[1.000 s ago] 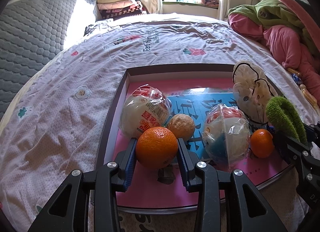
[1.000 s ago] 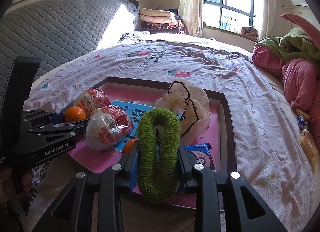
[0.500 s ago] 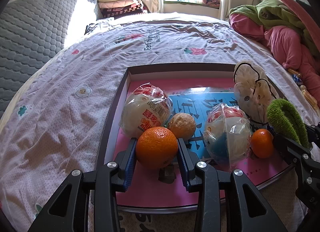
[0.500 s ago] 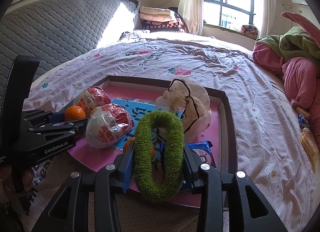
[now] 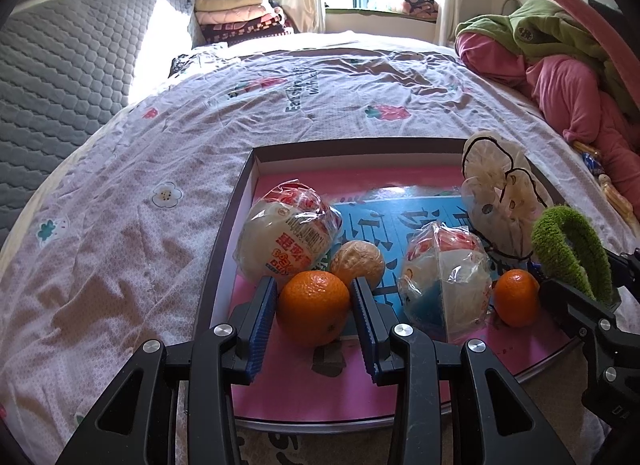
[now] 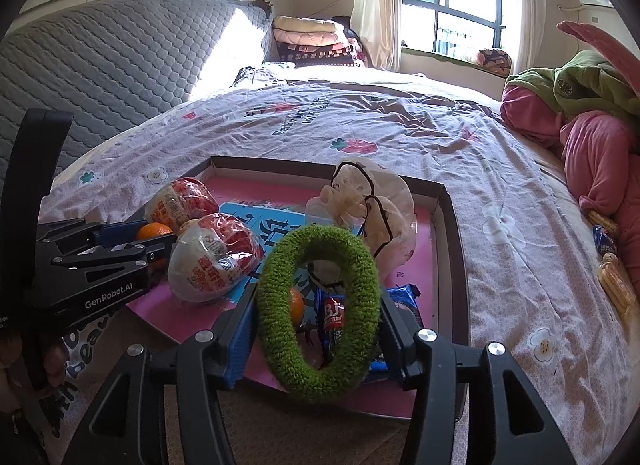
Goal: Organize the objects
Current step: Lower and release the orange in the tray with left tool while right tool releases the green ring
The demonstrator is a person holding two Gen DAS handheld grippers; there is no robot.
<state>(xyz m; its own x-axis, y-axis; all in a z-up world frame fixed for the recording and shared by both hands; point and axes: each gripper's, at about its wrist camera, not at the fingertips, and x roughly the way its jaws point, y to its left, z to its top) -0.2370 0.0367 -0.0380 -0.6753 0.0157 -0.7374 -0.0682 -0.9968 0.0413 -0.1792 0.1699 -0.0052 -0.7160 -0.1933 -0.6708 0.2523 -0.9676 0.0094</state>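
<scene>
Currently, left wrist view: my left tongs are clamped on the orange, both blue pads against its sides, just above the pink floor of the shallow box near its near-left corner. A walnut sits just behind the fruit, a wrapped toy egg touching it on the left. A second wrapped egg and a small mandarin lie toward the near-right corner. Tongs point steeply down; hand steady.

Right wrist view: my right tongs are opening with the green scrunchie between them; the ring has sprung out to an oval and both pads seem to touch its sides yet. It hangs over the box's near edge, above a blue snack packet. Judgement: to release cleanly I should keep the hand still, let the jaws clear the fuzzy loop fully, then lift straight back so the fibres do not snag. Tongs tilted down, level across.
</scene>
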